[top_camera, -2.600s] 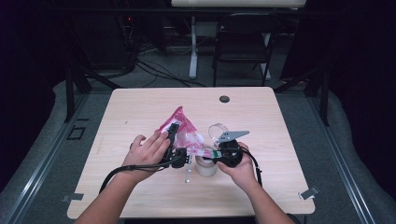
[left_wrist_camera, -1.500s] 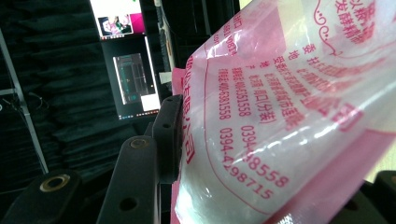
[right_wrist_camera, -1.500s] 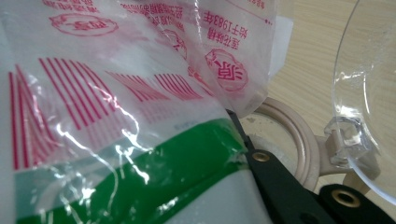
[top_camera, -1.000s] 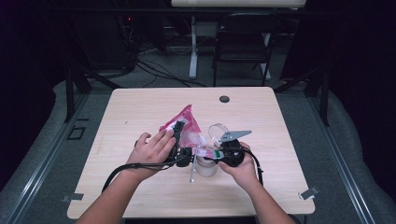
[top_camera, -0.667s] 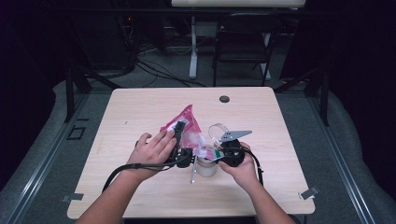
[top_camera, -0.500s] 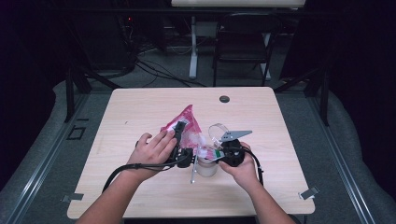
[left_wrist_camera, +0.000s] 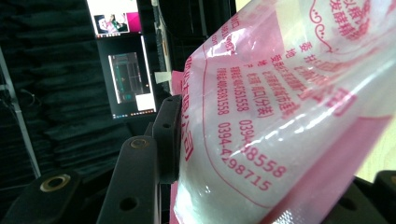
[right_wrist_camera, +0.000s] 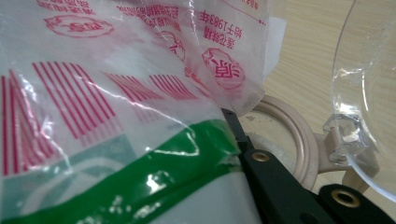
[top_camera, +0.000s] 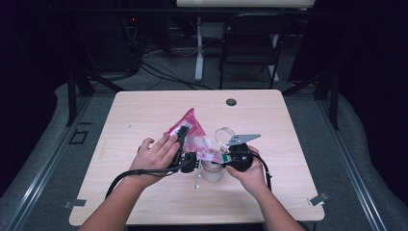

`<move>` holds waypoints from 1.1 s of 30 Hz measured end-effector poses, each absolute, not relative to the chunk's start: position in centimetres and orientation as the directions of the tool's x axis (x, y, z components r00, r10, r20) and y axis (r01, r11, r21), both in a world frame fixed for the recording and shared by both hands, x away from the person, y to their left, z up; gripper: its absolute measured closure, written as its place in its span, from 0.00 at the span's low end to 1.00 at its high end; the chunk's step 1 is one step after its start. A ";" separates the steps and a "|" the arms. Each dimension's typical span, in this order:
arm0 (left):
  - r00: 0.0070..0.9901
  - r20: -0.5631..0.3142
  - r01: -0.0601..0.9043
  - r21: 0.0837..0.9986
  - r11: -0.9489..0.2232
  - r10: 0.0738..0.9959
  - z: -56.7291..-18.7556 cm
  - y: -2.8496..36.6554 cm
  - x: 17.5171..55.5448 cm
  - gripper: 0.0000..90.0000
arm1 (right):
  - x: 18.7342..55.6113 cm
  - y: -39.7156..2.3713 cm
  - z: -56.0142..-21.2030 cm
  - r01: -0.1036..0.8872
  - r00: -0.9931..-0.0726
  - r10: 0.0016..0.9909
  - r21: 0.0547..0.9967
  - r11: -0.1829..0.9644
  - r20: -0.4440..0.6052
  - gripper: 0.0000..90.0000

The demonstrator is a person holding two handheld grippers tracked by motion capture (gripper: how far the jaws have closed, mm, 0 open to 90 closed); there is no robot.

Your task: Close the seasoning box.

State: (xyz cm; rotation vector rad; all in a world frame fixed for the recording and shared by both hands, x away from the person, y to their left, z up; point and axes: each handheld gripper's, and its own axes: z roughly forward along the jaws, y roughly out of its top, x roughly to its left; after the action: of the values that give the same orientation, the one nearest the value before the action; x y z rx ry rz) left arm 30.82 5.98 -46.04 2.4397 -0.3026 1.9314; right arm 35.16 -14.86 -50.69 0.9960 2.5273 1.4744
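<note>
A pink and white printed plastic bag [top_camera: 193,131] is held between both grippers above the table. My left gripper [top_camera: 182,140] is shut on its pink body; in the left gripper view the bag [left_wrist_camera: 280,116] bulges between the jaws, one pad [left_wrist_camera: 167,140] pressing its side. My right gripper [top_camera: 220,157] is shut on the bag's lower end, over a beige jar [top_camera: 211,171]. In the right gripper view the bag's green-striped end [right_wrist_camera: 116,93] covers the jaws, just above the jar's rim [right_wrist_camera: 292,135]. The jar's clear hinged lid [right_wrist_camera: 369,93] stands open.
The pale wooden table [top_camera: 144,110] has a black grommet [top_camera: 231,102] near its far edge. A thin pale stick-like thing [top_camera: 197,180] lies beside the jar. Black cables trail from both grippers toward the person. A chair [top_camera: 250,43] stands beyond the table.
Since the earliest frame my left hand has shifted right toward the jar and the bag's pink end stands higher. Over the last second nothing has moved.
</note>
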 end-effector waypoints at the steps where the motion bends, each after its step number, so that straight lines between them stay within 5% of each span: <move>1: 0.221 0.965 -0.158 -0.106 -0.982 -0.139 -46.0 6.0 30.9 0.69 | 35.2 -14.9 -50.6 0.501 -0.791 0.552 0.797 0.338 0.263 1.00; 33: 0.321 0.947 -0.051 0.014 -0.999 -0.003 -48.1 7.9 30.7 0.72 | 34.9 -13.8 -49.9 0.450 -0.802 0.566 0.815 0.365 0.190 1.00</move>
State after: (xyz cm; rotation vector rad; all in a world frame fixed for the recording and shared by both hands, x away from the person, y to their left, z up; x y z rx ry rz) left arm 30.65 7.88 -48.05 2.5192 -0.0508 1.8067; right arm 34.86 -13.80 -49.89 0.9329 2.4917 1.4266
